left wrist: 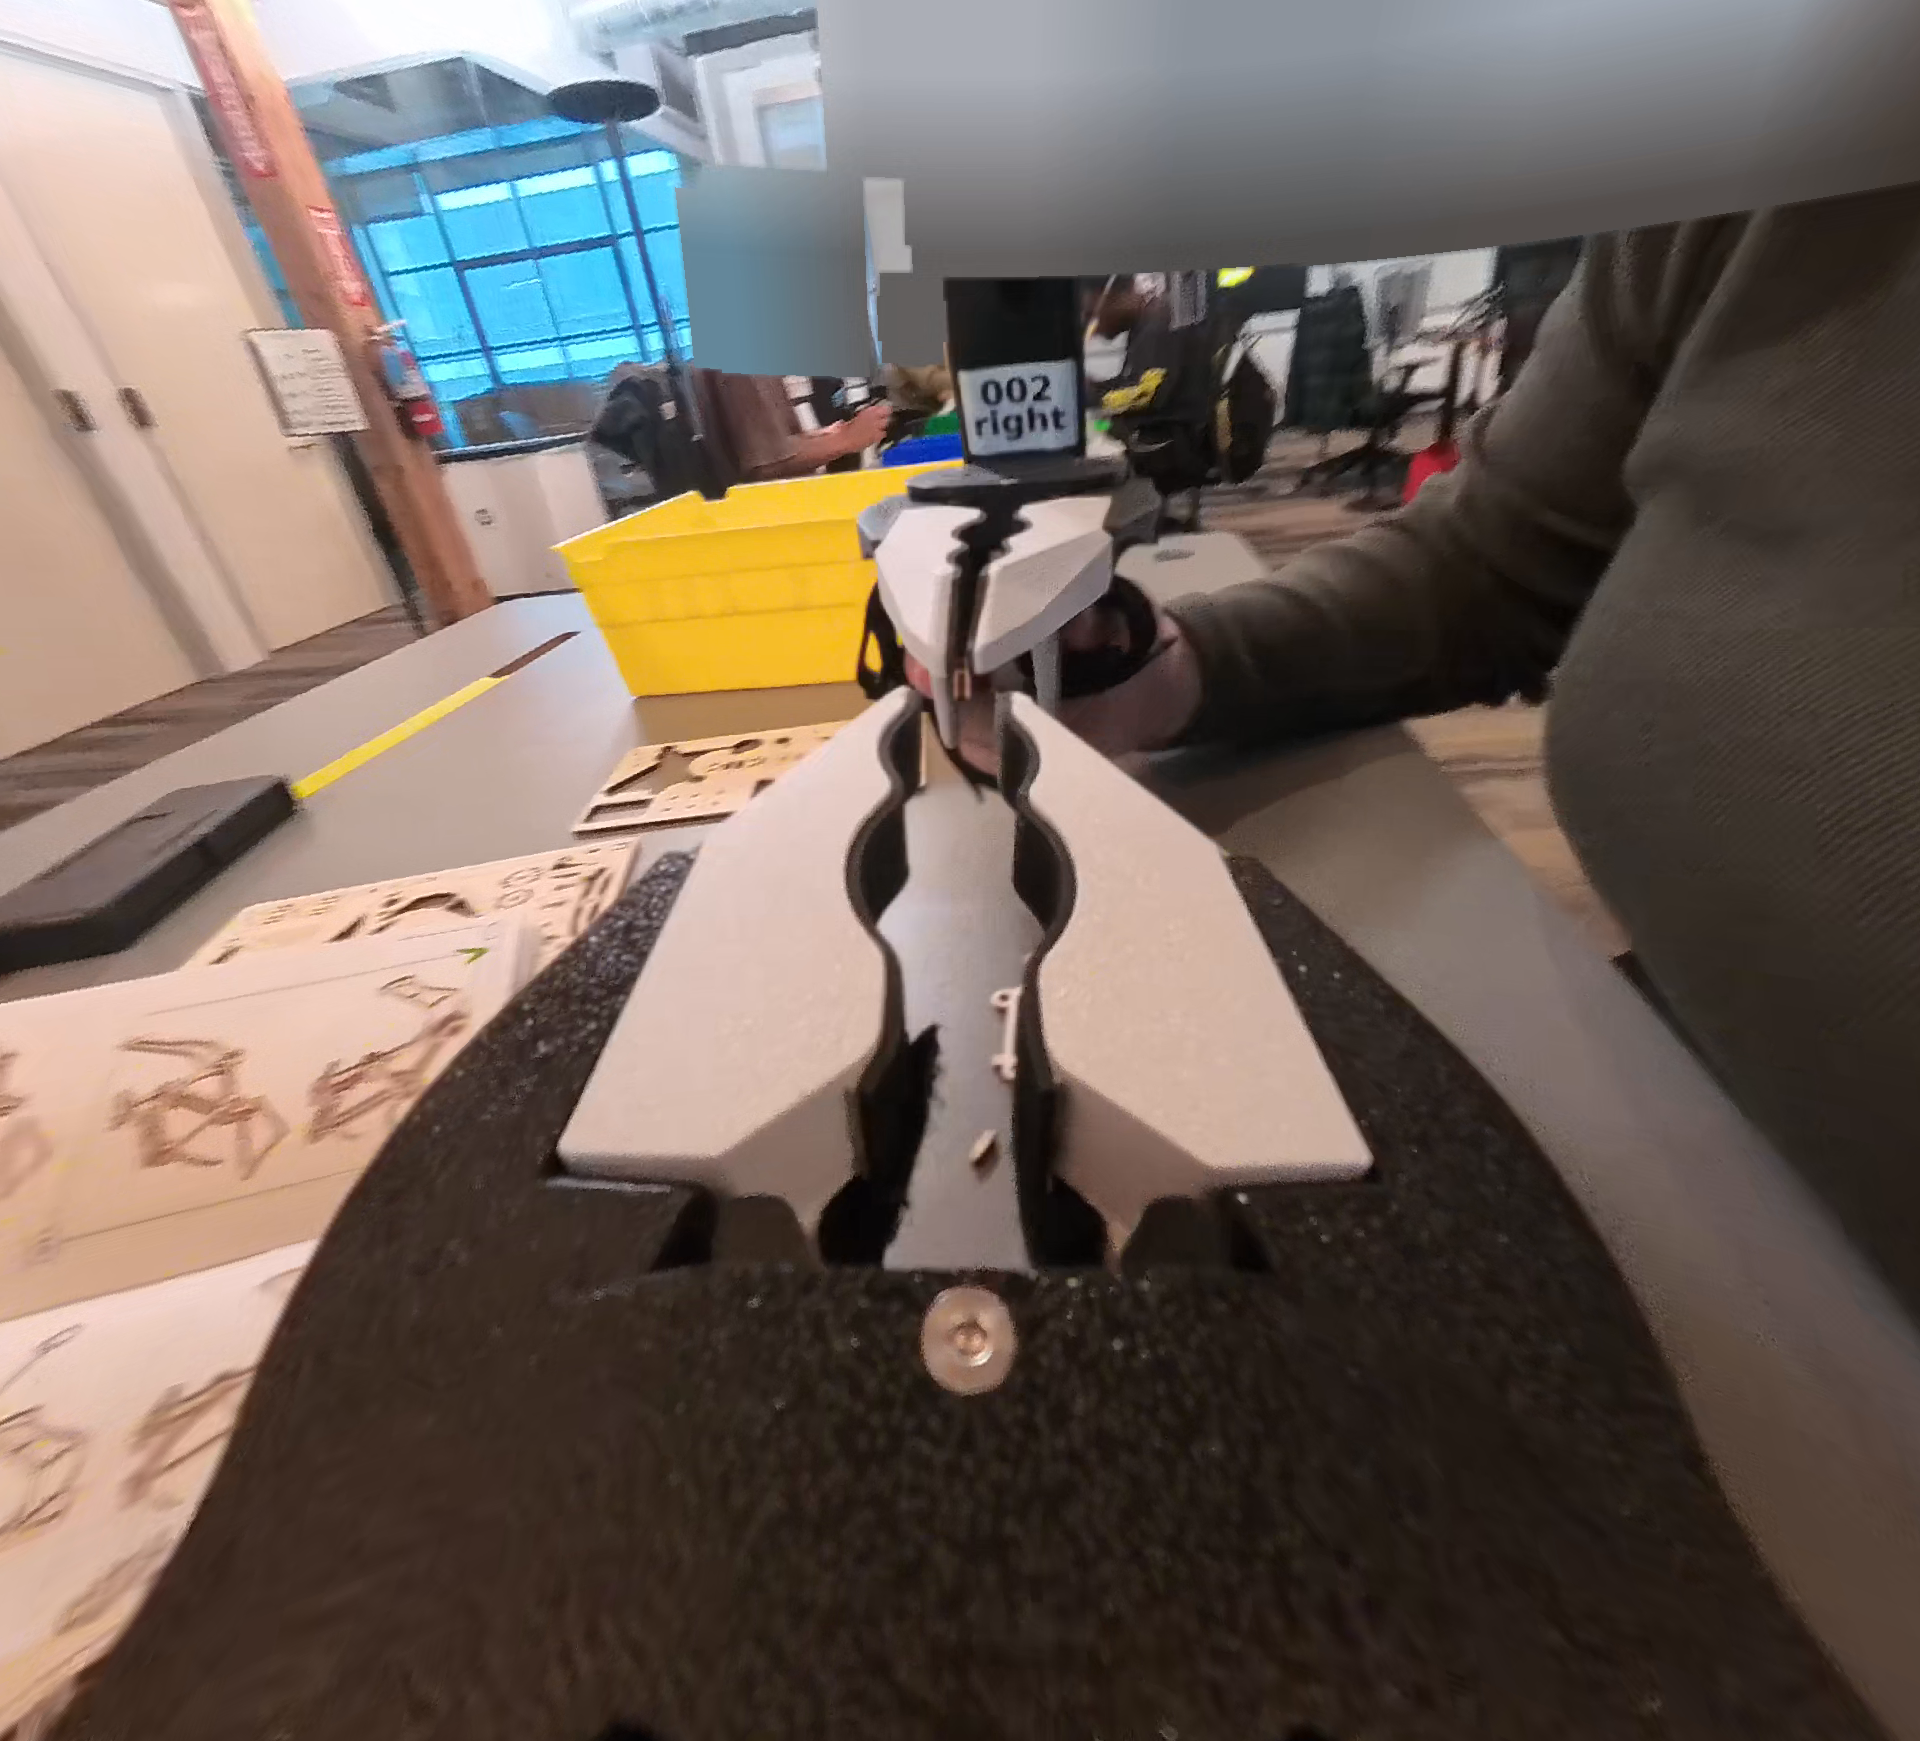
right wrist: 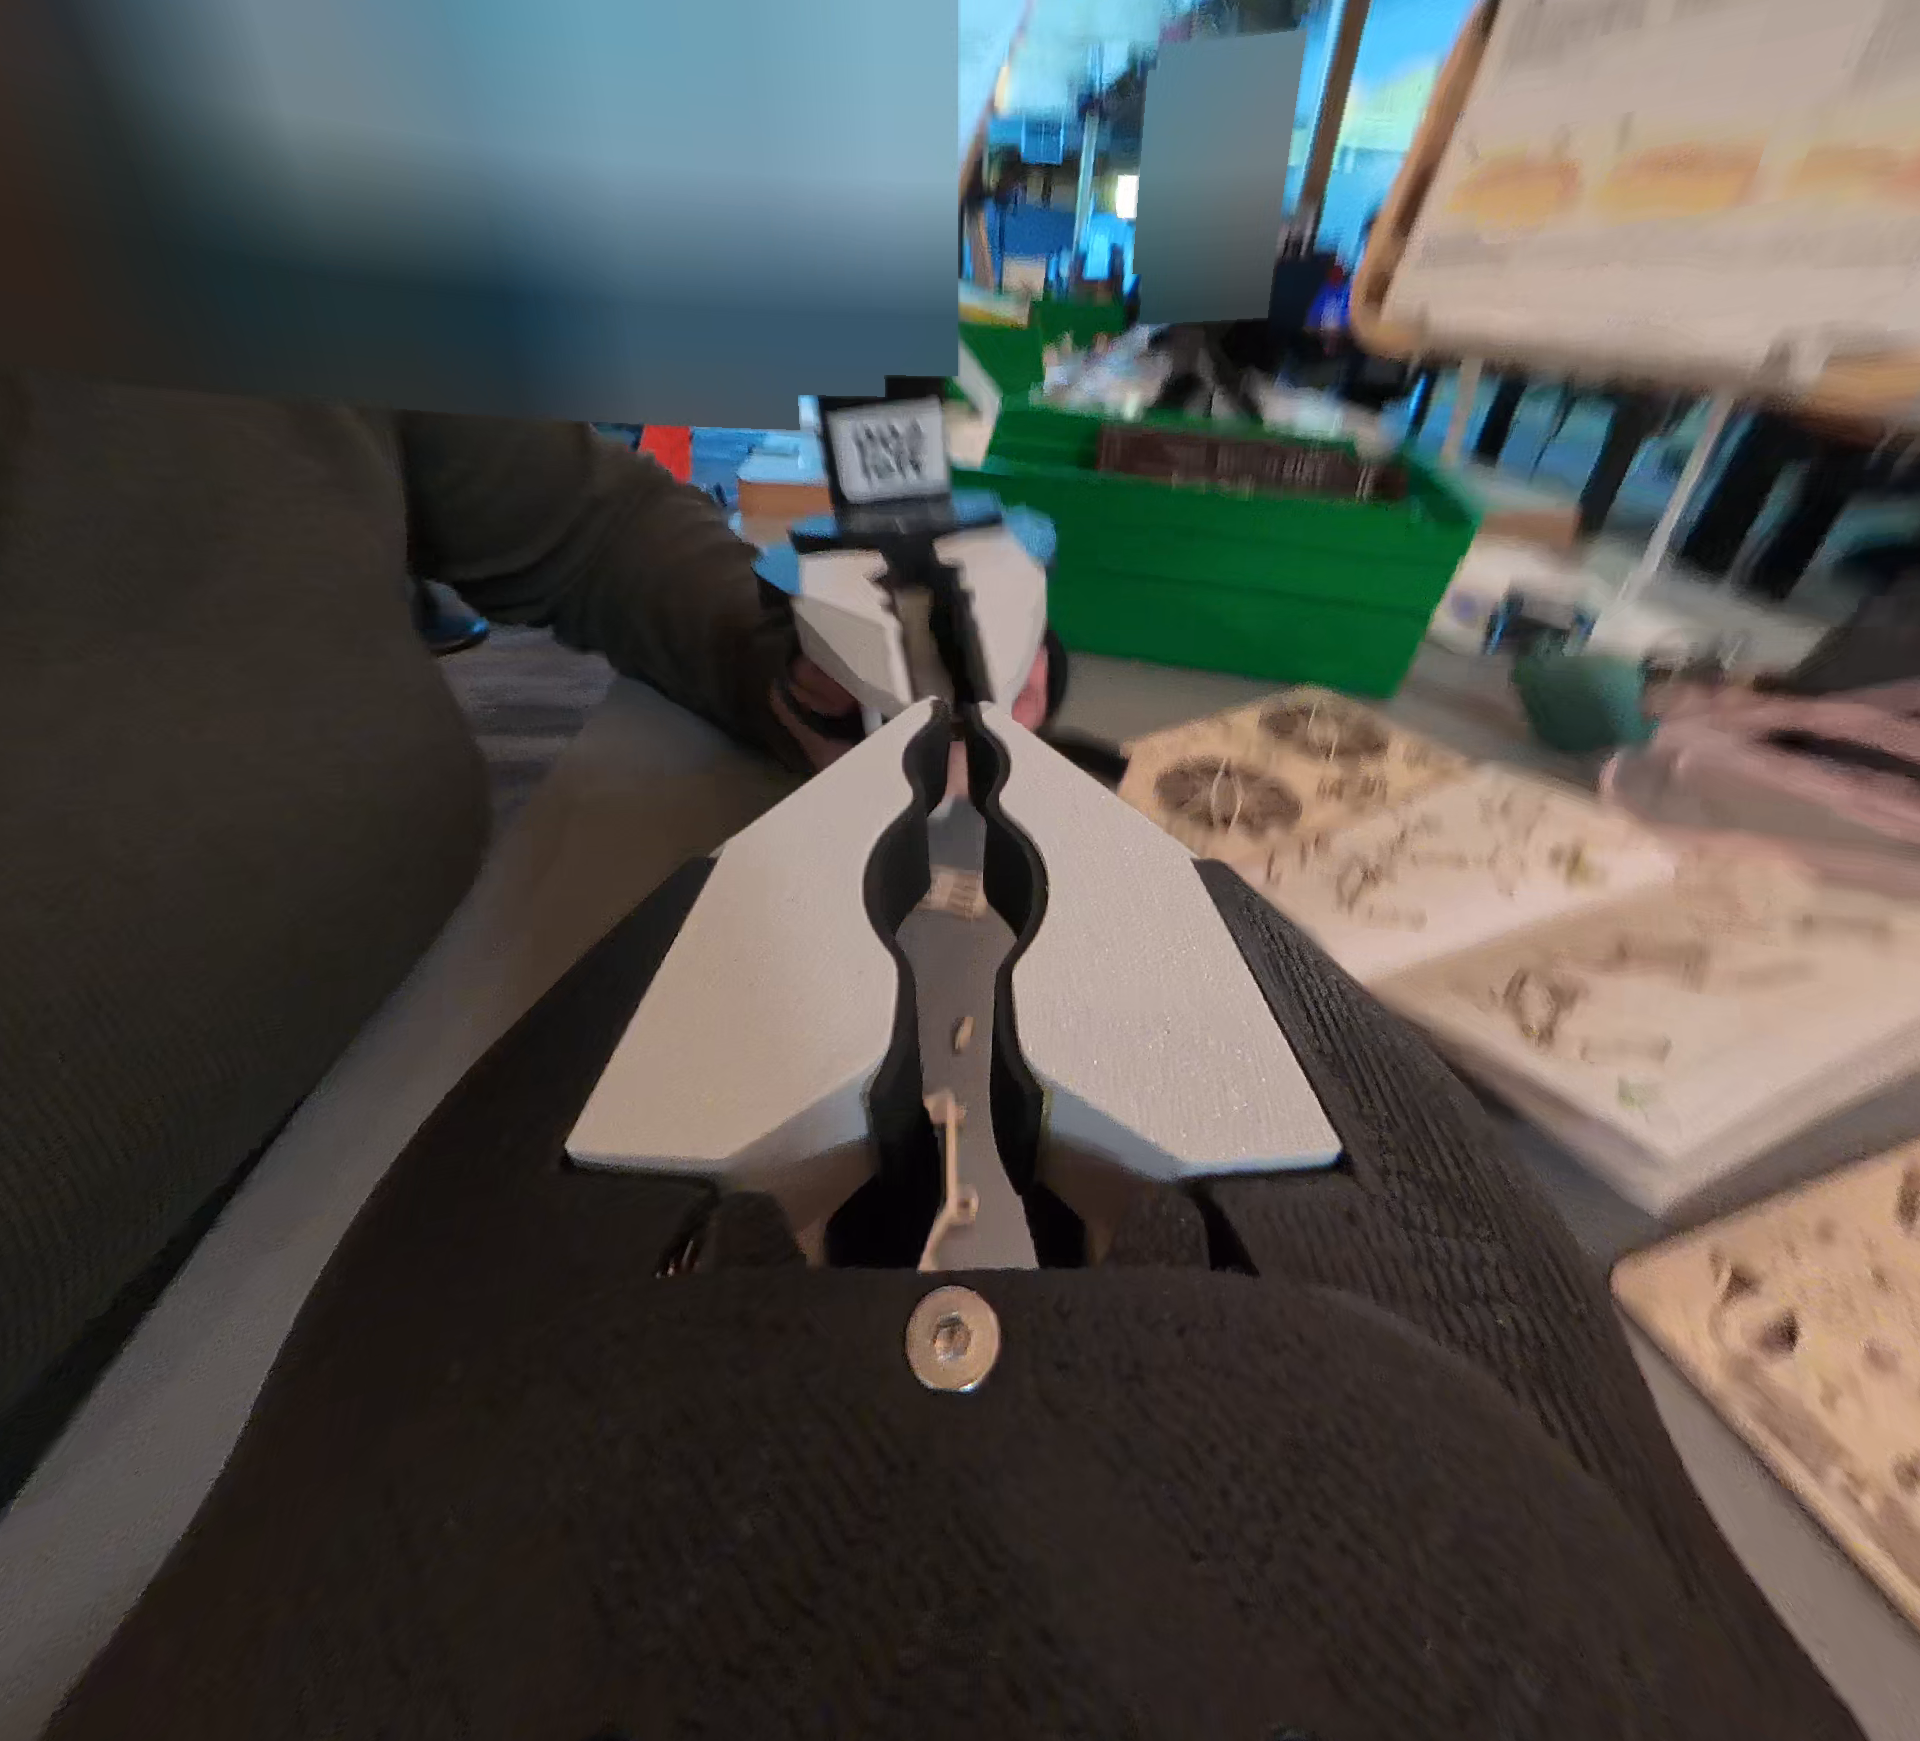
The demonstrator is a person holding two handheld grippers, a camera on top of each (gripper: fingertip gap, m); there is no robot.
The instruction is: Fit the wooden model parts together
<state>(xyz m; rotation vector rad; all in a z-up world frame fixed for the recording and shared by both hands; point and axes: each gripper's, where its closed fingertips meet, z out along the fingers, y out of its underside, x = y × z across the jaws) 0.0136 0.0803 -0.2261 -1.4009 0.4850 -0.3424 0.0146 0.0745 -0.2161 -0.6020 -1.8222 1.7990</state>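
Observation:
The two grippers face each other tip to tip above the grey table (left wrist: pixel 1351 818). My left gripper (left wrist: pixel 968 709) is open, with a clear gap between its fingertips and nothing pressed between its pads. My right gripper (left wrist: pixel 961 689) shows beyond it, shut on a small wooden part (left wrist: pixel 958 683) at its tips. In the right wrist view my right gripper (right wrist: pixel 964 712) is almost closed, and the left gripper (right wrist: pixel 925 652) stands just past it. A thin wooden strip (right wrist: pixel 951 1172) and small wooden bits (right wrist: pixel 961 1031) lie on the table beneath.
A yellow bin (left wrist: pixel 727 590) stands behind, a green bin (right wrist: pixel 1247 569) opposite. Laser-cut wooden sheets (left wrist: pixel 707 777) (right wrist: pixel 1299 777) and printed sheets (left wrist: pixel 260 1089) cover the table's side. A black case (left wrist: pixel 135 860) lies at the left. A person's sleeve (left wrist: pixel 1455 569) reaches in.

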